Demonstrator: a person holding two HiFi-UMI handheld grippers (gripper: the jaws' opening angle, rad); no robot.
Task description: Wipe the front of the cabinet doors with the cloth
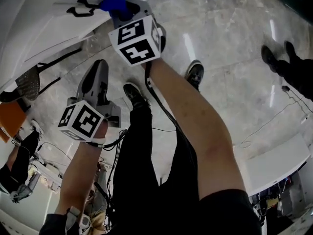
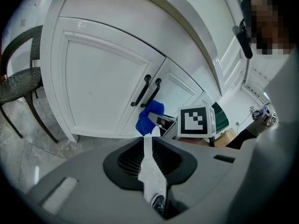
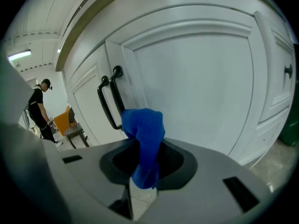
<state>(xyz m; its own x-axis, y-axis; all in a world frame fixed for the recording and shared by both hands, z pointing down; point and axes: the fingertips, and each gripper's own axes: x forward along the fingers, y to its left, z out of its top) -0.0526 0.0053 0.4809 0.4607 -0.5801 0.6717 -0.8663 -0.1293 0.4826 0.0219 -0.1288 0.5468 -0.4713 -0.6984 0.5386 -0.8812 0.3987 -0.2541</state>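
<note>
The white cabinet doors point(image 3: 196, 87) fill the right gripper view, with a pair of black handles point(image 3: 109, 99) where two doors meet. A blue cloth point(image 3: 144, 139) is pinched in my right gripper point(image 3: 144, 164) and bunches up above the jaws, close to the door front near the handles. In the head view the right gripper point(image 1: 119, 11) reaches the cabinet point(image 1: 44, 28) at the top left, with the cloth point(image 1: 112, 3) at its tip. My left gripper point(image 2: 148, 149) is shut and holds nothing. It hangs back lower down point(image 1: 96, 76) and looks at the doors point(image 2: 96, 85), the cloth point(image 2: 149, 118) and the handles point(image 2: 145, 91).
A black woven chair point(image 2: 21, 80) stands left of the cabinet, seen also in the head view point(image 1: 29, 80). A green bin point(image 2: 219, 116) sits to the cabinet's right. Cables trail on the marble floor point(image 1: 230, 38). Another person's feet point(image 1: 281, 58) stand at the far right.
</note>
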